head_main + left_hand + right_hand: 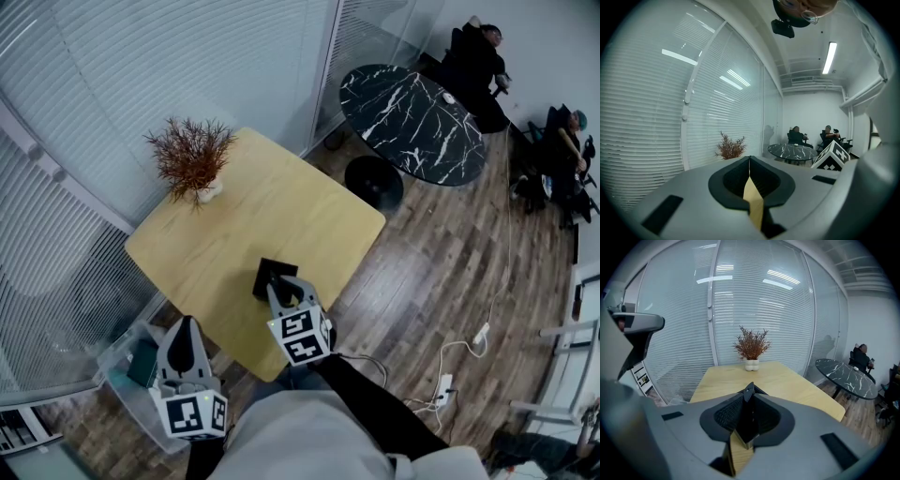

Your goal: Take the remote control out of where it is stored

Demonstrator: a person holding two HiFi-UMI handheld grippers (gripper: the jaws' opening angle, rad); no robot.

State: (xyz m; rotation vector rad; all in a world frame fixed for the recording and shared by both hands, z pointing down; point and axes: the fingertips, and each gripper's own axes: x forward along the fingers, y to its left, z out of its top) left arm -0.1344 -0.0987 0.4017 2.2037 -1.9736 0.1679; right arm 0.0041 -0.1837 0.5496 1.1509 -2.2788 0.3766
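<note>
A flat black remote control stands on edge between the jaws of my right gripper, just above the front part of the light wooden table. In the right gripper view the remote control fills the gap, its tip poking past the right gripper, which is shut on it. My left gripper hangs lower left, off the table, above a clear plastic bin on the floor. In its own view the left gripper is shut with nothing held.
A potted dry plant stands at the table's far left corner. A round black marble table is beyond, with seated people at the back right. A power strip and cable lie on the wood floor. Blinds cover the glass wall.
</note>
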